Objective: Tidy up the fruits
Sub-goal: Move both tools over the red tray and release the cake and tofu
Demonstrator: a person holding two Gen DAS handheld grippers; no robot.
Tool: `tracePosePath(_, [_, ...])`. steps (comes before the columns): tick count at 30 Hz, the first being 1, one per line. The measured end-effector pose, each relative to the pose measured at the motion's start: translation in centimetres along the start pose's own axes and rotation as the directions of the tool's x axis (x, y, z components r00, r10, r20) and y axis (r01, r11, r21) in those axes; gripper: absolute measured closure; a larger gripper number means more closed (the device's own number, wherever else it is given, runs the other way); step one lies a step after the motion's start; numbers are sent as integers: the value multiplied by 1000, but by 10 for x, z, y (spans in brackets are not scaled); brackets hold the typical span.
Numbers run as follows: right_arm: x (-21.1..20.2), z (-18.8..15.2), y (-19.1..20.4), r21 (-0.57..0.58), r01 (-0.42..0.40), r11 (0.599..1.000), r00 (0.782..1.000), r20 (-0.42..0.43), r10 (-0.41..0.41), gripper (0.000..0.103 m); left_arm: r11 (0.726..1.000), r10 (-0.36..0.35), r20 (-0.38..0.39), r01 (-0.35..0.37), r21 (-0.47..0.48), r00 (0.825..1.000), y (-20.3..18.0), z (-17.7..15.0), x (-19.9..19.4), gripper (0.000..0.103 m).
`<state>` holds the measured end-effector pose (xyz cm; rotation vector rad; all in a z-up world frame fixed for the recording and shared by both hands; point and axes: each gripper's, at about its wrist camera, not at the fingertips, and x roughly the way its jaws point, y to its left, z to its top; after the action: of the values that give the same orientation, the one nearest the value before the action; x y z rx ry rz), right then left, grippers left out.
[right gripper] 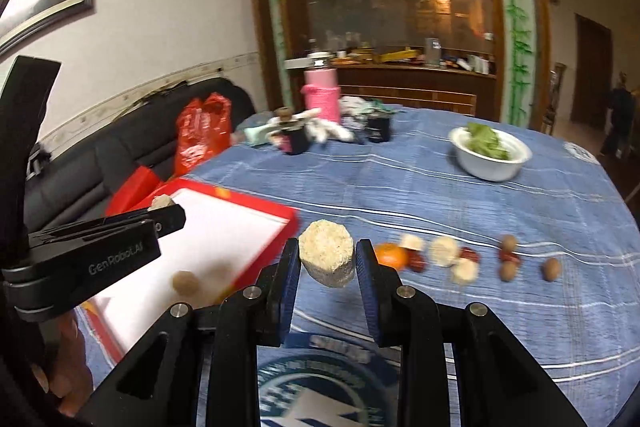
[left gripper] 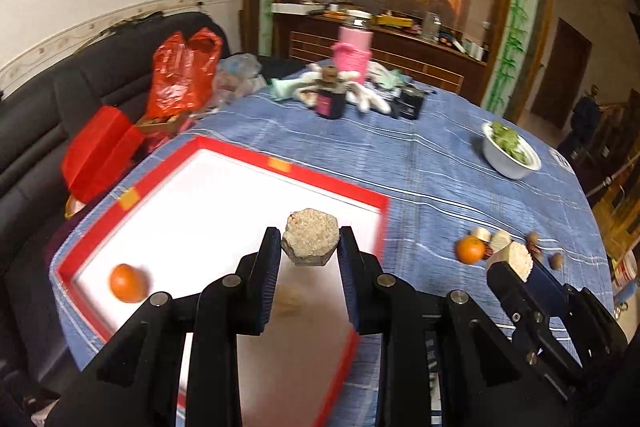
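Both grippers, left (left gripper: 308,247) and right (right gripper: 327,263), pinch hexagonal grain cakes; carry each level over the red-rimmed tray (left gripper: 332,183), lower before spreading fingers, avoiding the tangerine (left gripper: 127,283).

Home dining room: sofa (left gripper: 60,115), clothed table (left gripper: 420,163), sideboard (left gripper: 400,43)

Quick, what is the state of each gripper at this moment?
Left gripper: closed on a hexagonal grain cake, above the red tray.
Right gripper: closed on a second grain cake, above the blue tablecloth.
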<state>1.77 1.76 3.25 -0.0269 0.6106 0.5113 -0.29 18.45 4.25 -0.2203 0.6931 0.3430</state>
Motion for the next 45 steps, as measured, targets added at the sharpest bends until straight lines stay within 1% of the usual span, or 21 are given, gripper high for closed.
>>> tracePosePath(4, [11,5,28,-34,-49,998,999,-9,48,74,999,37,2,-37,-30,999,24,3,2,76])
tracePosePath(9, [25,7,57,-61,-96,994,995,-29,94,74,995,80,-16,-81,-63,997,52,5,9,76])
tracePosePath(17, [48,4,86,-81,-154,985,986,-81,148,75,989,107,-75,-114,-97,991,76,1,26,76])
tracePosePath(21, [55,-1,92,-89,-172,981,981,-104,162,75,987,118,-102,-128,-98,988,81,-1,36,76])
tracePosePath(28, [67,-11,102,-107,-191,976,972,-159,173,75,986,106,-159,-125,-111,982,89,-4,50,76])
tracePosePath(31, [71,-14,106,-116,-198,973,968,-178,176,75,986,106,-172,-126,-109,979,92,-4,54,76])
tracePosePath(39, [81,-22,111,-129,-202,971,958,-231,168,75,983,133,-157,-150,-102,979,97,-4,55,76])
tracePosePath(43, [84,-24,112,-132,-201,971,957,-239,166,73,982,140,-147,-157,-106,979,99,-3,55,76])
tracePosePath(45, [84,-24,112,-131,-205,970,955,-245,169,72,979,161,-130,-175,-106,978,99,-2,53,76])
